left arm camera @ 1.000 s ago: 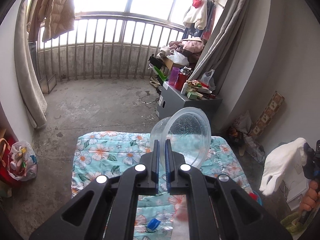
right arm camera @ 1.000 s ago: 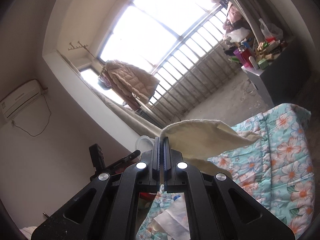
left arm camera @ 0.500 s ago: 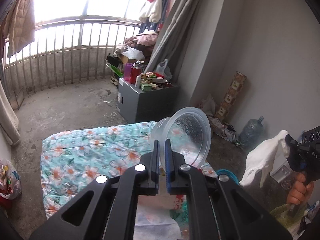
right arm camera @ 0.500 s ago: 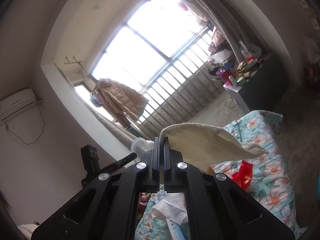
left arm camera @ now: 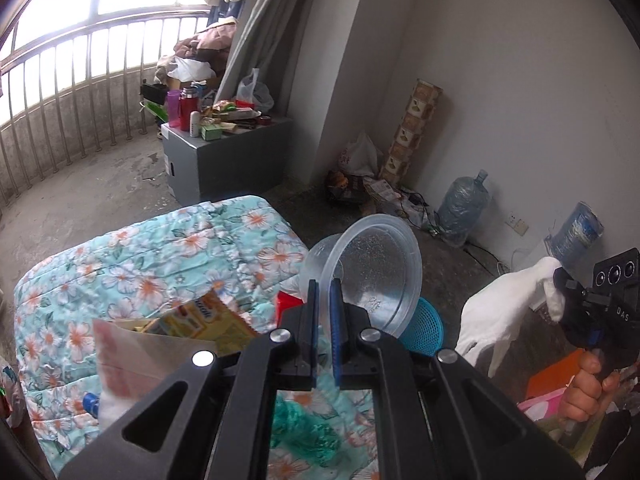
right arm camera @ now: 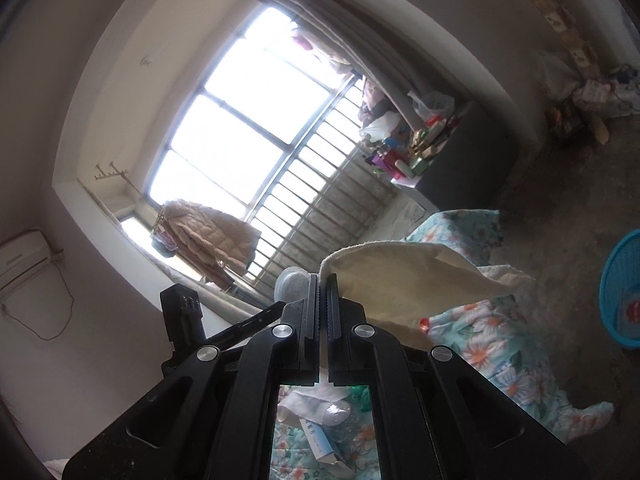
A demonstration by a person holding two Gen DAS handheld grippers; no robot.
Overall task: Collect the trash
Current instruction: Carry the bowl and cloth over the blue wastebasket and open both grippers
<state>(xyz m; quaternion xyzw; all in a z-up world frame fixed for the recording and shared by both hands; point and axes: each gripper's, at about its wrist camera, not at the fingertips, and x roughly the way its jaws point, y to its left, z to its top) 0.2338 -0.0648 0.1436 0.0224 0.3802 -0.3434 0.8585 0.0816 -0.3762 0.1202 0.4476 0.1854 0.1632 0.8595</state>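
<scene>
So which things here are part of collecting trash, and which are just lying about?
Job:
left gripper
clear plastic bowl
right gripper
white cloth
blue basket

Lying about:
grey cabinet
water jug
hanging coat

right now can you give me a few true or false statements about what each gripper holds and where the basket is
1. The left gripper is shut on a clear bowl. True.
2. The right gripper holds a red bottle. False: it is shut on a white cloth.
3. The blue basket stands on the quilt. False: it stands on the floor beside the quilt.
4. A yellow packet lies on the quilt. True.
5. Both grippers are open. False: both are shut.
</scene>
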